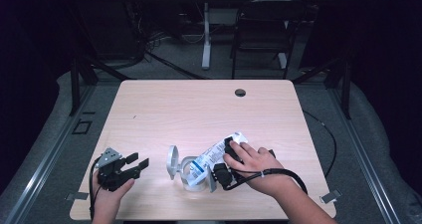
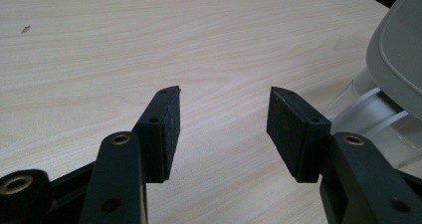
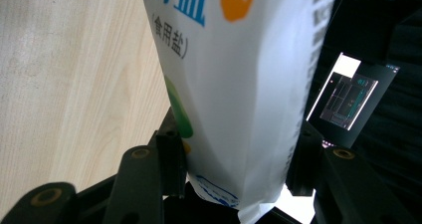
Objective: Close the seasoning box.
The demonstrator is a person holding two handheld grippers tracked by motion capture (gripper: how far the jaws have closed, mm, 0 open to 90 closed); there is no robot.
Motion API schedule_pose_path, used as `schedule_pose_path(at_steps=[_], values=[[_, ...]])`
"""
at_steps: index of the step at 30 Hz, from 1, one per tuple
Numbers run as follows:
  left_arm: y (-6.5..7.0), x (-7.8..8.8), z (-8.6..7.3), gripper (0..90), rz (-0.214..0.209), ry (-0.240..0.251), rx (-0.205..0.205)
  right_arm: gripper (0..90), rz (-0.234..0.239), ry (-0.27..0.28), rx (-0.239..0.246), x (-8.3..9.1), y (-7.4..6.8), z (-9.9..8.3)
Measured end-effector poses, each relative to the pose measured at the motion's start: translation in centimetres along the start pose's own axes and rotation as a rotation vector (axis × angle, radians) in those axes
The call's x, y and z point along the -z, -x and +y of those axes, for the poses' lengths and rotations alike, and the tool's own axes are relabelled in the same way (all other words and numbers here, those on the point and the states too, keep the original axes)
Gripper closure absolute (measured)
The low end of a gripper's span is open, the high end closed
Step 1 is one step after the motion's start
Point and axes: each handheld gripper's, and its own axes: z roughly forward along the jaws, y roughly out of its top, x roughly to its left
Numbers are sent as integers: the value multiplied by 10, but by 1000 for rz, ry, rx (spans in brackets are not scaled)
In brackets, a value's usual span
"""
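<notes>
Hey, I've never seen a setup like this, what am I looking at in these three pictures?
A person at a wooden table holds a hand-operated gripper in each hand. One picture looks down from above; the other two come from cameras riding on each gripper. The left gripper is open with nothing between its jaws. The right gripper is closed on a white salt bag, tilted toward a clear container with a flip-up lid on the table.

The pale wooden bench (image 1: 199, 109) had a round hole (image 1: 240, 92) near its far edge. A clear jar (image 1: 191, 174) with its lid (image 1: 172, 162) open stood between the two tongs.
</notes>
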Motion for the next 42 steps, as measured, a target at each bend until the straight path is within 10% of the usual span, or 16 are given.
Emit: schedule_pose_path(at_steps=[42], values=[[0, -1, -1, 476, -1, -4, 0, 566, -2, 16, 12, 0, -1, 0]])
